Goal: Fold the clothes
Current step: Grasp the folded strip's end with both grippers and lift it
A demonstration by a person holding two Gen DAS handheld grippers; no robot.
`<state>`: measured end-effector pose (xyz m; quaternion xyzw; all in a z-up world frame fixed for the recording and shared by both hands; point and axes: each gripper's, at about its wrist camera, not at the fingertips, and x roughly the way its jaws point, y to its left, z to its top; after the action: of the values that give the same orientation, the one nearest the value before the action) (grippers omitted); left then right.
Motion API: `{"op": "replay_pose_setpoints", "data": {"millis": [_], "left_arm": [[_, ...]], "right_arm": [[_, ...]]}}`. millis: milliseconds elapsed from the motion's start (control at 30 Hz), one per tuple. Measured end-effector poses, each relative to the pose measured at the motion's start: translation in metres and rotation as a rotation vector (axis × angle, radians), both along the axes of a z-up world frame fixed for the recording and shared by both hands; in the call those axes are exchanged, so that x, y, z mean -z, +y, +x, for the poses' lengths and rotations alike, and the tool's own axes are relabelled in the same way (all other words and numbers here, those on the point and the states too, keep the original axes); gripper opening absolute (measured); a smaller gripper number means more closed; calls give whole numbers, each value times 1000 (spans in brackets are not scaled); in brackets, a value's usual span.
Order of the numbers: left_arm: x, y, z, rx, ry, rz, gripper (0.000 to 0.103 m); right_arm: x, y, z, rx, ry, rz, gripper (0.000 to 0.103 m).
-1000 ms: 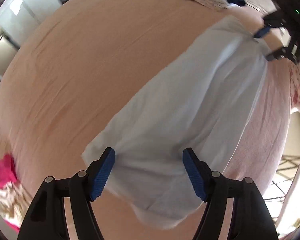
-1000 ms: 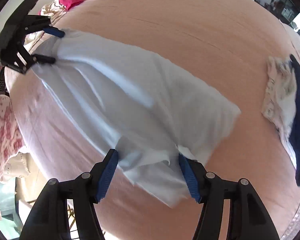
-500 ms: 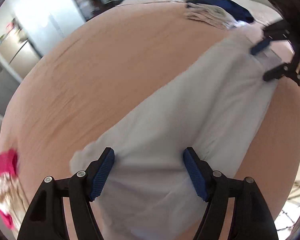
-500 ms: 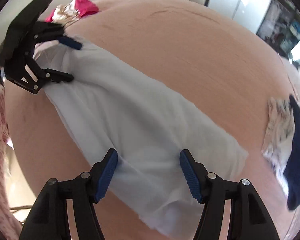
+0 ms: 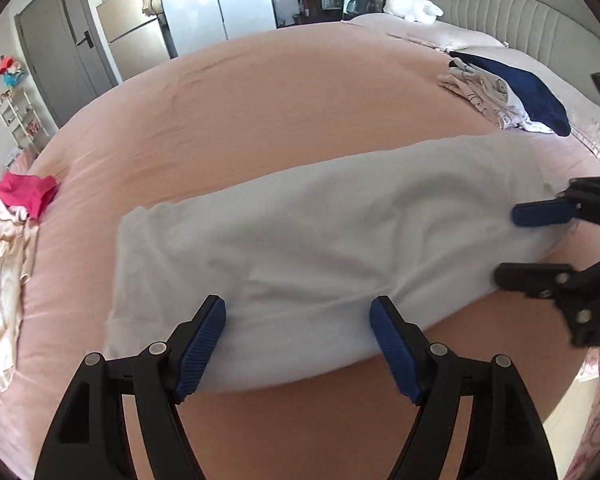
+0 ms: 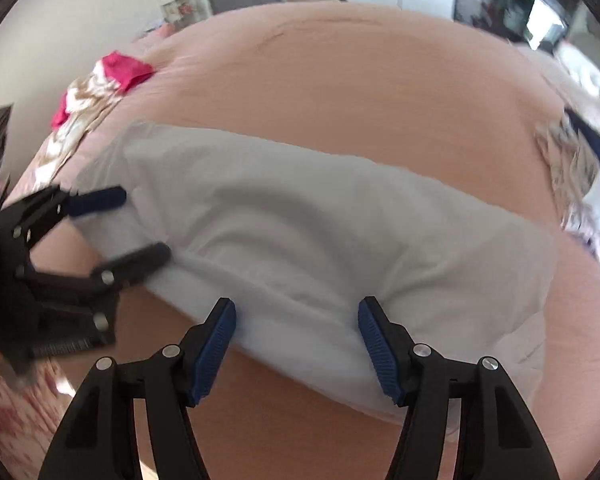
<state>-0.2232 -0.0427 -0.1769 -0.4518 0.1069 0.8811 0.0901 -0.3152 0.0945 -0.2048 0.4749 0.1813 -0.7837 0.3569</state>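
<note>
- Bedroom, peach-sheeted bed (image 5: 284, 92) as work surface; white garment (image 5: 320, 240) spread in a long band across near side of bed, close to its edge.
- Left claw (image 5: 298, 344) released, blue pads straddling near hem at one end without pinching it; right claw (image 6: 296, 340) likewise released, fingers wide apart over near hem at other end.
- Likely thin, light and limp: prone to sagging, wrinkling and sliding on smooth sheet; best pinched at hem corners, both ends at once.
- Navy and patterned clothes (image 5: 512, 96) heaped beyond one end, pink and cream clothes (image 5: 16, 216) beyond the other, both apart from garment.
- Open sheet behind for folding over; nothing seen blocking, though bed edge lies near.
</note>
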Motion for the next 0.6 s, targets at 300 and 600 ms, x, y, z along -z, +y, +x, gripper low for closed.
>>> {"op": "replay_pose_setpoints", "data": {"millis": [300,600], "left_arm": [[-2,47,-24,11,2,17,74],[-21,-20,-43,11,-16,-16,76]], "right_arm": [[-30,-40,-19,153,69,-173,64],[-37,10,6,-98,197,-7,63]]}}
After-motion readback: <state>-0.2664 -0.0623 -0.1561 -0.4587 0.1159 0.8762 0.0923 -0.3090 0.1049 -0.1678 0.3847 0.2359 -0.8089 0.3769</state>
